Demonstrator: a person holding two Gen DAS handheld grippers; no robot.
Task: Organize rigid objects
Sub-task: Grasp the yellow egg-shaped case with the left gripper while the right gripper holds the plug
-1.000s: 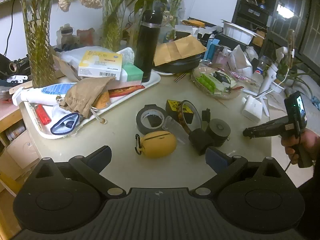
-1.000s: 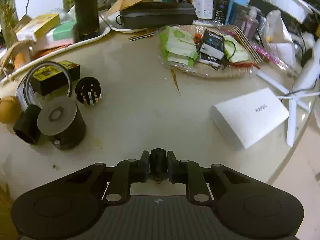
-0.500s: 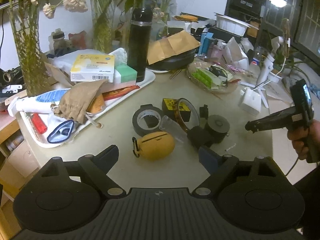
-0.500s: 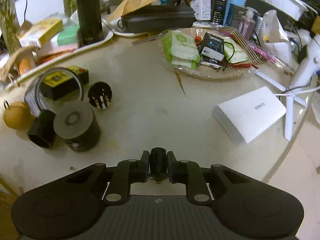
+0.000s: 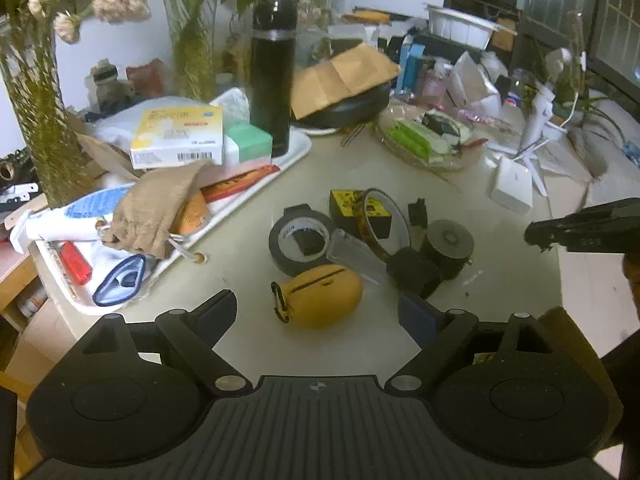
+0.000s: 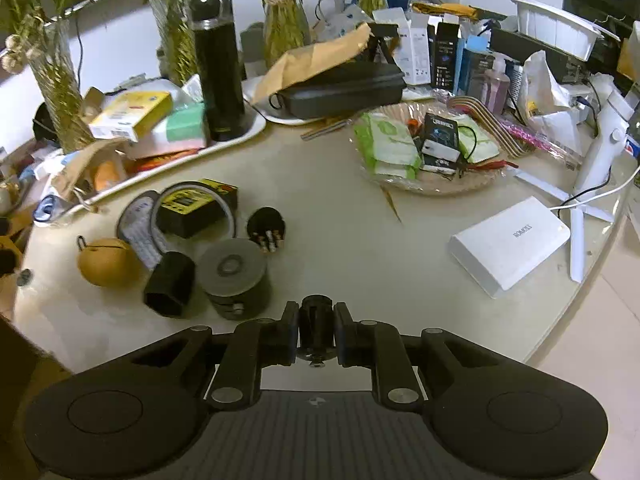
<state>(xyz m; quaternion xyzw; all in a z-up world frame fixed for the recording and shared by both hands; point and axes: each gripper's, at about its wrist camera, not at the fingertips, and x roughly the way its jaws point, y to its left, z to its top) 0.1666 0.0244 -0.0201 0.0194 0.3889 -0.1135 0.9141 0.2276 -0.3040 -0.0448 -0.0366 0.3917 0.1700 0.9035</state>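
A cluster of rigid objects lies mid-table: a yellow egg-shaped case [image 5: 322, 296], a black tape roll [image 5: 303, 239], a yellow-black box [image 5: 357, 212], a black hexagonal piece [image 5: 412, 270], a grey cylinder [image 5: 448, 244] and a round black plug [image 6: 266, 229]. My left gripper [image 5: 320, 316] is open and empty, just in front of the yellow case. My right gripper [image 6: 316, 330] is shut on a small black cylindrical part [image 6: 316, 326], held above the table's near edge; it also shows in the left wrist view [image 5: 538, 236].
A white tray [image 5: 296, 152] at the left holds boxes, a black flask [image 5: 272, 80] and a cloth pouch. A glass dish [image 6: 432, 184] of packets and a white power bank [image 6: 508, 242] lie at the right. Vases and clutter line the back.
Both grippers have drawn back and up from the table, so more of it shows. The right gripper stays shut on the small black part; the left stays open.
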